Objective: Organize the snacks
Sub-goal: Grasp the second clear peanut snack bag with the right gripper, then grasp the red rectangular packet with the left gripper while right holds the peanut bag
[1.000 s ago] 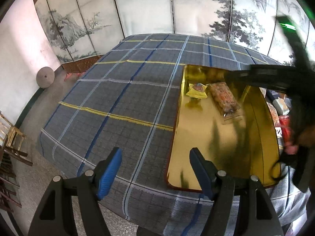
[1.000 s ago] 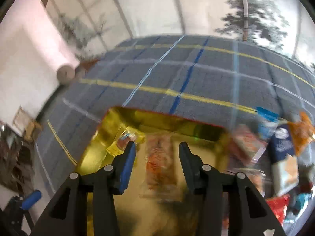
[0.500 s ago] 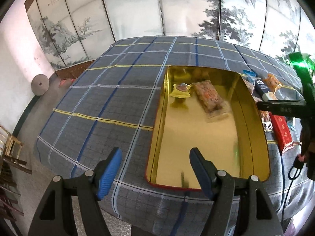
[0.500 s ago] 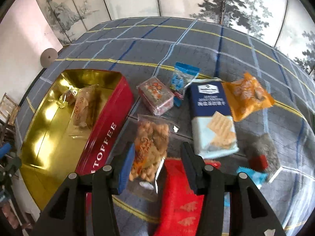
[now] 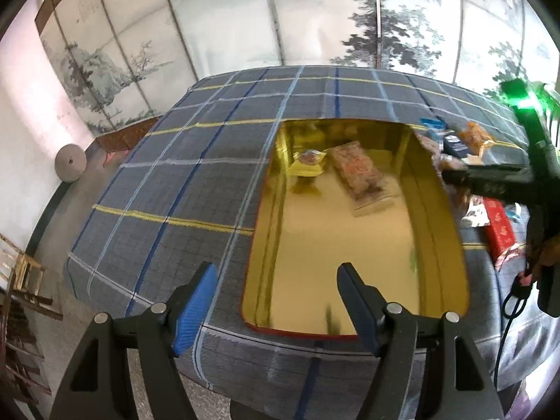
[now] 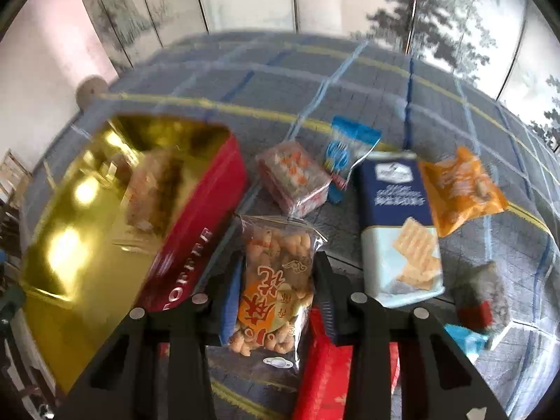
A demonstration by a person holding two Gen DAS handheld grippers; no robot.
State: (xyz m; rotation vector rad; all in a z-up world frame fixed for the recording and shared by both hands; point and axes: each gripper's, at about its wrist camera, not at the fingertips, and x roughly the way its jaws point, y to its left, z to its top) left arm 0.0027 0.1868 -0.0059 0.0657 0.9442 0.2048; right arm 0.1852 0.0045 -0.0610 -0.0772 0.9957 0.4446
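A red toffee tin [image 6: 196, 210] with a gold inside [image 5: 350, 245] lies open on the plaid cloth. It holds a yellow packet [image 5: 308, 161] and a clear snack bag [image 5: 357, 171]. My right gripper [image 6: 276, 290] is open, low over the table, with its fingers on either side of a clear bag of fried twists [image 6: 276, 280]. The bag lies beside the tin's right wall. My left gripper [image 5: 276, 304] is open and empty above the tin's near left corner. The right gripper's body [image 5: 507, 182] shows at the right in the left wrist view.
Loose snacks lie right of the tin: a red-printed packet [image 6: 294, 178], a blue wrapper [image 6: 346, 150], a blue cracker box [image 6: 399, 224], an orange bag [image 6: 458, 185], a red packet [image 6: 329, 374] and a grey pouch [image 6: 483, 290]. A painted folding screen [image 5: 280, 17] stands behind the table.
My right gripper left the tin, swung right over the loose snacks and came down around the bag of fried twists. My left gripper has shifted only slightly.
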